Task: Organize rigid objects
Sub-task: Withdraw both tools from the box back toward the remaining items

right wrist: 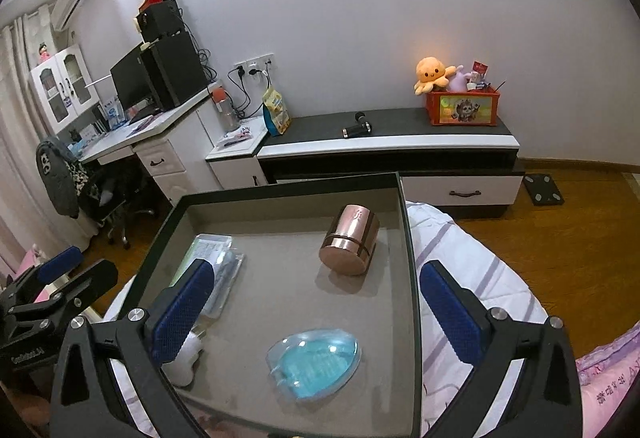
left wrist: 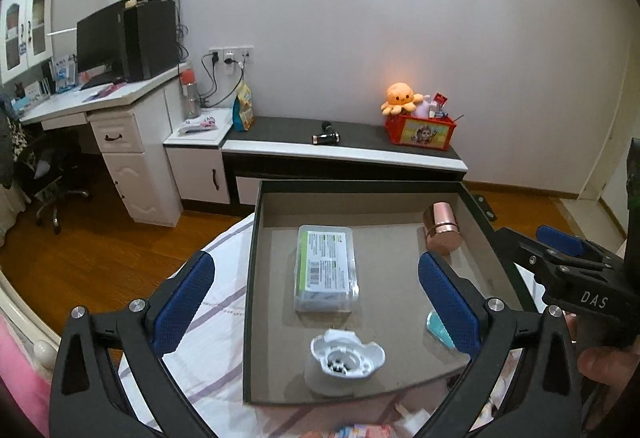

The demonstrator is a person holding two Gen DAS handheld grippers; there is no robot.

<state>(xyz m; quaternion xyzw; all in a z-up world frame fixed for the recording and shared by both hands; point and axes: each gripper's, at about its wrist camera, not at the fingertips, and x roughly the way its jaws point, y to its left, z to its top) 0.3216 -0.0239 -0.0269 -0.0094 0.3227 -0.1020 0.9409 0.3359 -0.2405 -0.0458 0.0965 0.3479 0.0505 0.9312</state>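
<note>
A shallow dark tray (left wrist: 400, 187) (right wrist: 280, 190) with a grey floor lies on the bed. In it are a clear plastic case with a green label (left wrist: 326, 268) (right wrist: 218, 262), a rose-gold cylinder tin on its side (left wrist: 442, 232) (right wrist: 352, 244), a white round plastic piece (left wrist: 346, 360) (right wrist: 186, 358) and a blue heart-shaped clear box (right wrist: 314, 362) (left wrist: 440, 330). My left gripper (left wrist: 316, 302) is open and empty above the tray's near left. My right gripper (right wrist: 316, 310) is open and empty above the tray's near right.
The bed has a white sheet with purple stripes (right wrist: 480, 270) and pink bedding (right wrist: 608, 378). Beyond lie wood floor (left wrist: 100, 250), a low black-and-white cabinet (right wrist: 400, 142) with a red toy box (right wrist: 462, 108), and a white desk (left wrist: 100, 106) with a monitor.
</note>
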